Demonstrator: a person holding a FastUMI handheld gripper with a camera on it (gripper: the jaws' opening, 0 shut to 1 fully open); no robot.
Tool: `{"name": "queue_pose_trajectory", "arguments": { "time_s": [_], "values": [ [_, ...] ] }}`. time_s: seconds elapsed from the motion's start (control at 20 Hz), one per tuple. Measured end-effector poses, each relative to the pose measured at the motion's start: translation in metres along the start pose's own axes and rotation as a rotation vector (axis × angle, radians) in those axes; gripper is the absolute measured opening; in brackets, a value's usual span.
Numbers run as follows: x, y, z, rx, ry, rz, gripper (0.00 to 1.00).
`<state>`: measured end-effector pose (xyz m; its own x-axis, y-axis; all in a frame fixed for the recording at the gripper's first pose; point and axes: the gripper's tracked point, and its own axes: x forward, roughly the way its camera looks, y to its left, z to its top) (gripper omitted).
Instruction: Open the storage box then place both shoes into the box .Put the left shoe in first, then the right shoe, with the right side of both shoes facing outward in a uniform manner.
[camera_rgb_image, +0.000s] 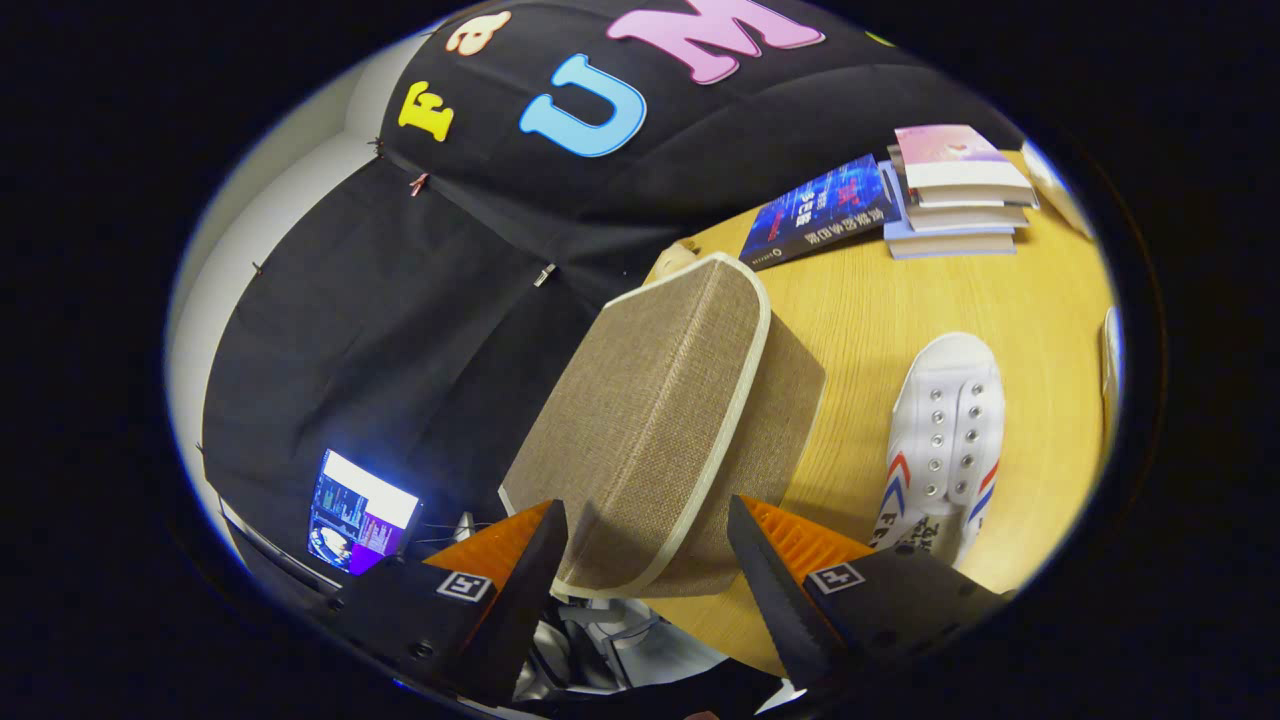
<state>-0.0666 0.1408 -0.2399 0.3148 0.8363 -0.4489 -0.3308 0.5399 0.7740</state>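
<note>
A brown woven storage box (660, 420) with cream piping stands on the wooden table (860, 310), its lid down. The lid's near corner lies between the fingers of my gripper (645, 555), which is open; the fingers flank that corner, and I cannot tell whether they touch it. A white laceless shoe (945, 440) with red and blue side stripes lies on the table just beyond the right finger (765, 560), toe pointing away. A sliver of another white thing (1110, 365), possibly the second shoe, shows past that shoe.
A blue book (820, 210) lies flat behind the box, with a stack of books (955, 195) beside it. A small beige object (678, 256) peeks out behind the box. A lit screen (360, 512) glows beyond the left finger, below the black cloth wall.
</note>
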Motion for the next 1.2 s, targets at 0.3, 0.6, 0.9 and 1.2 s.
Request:
{"name": "queue_pose_trajectory", "arguments": {
  "time_s": [0.3, 0.6, 0.9, 1.2],
  "values": [
    [0.022, 0.004, -0.009, 0.180, 0.074, 0.160, 0.97],
    [0.019, 0.017, -0.009, 0.301, 0.117, 0.272, 0.96],
    [-0.007, 0.040, 0.009, 0.393, 0.102, 0.360, 0.96],
    [-0.019, 0.053, 0.022, 0.473, 0.098, 0.389, 0.75]
  ]
}}
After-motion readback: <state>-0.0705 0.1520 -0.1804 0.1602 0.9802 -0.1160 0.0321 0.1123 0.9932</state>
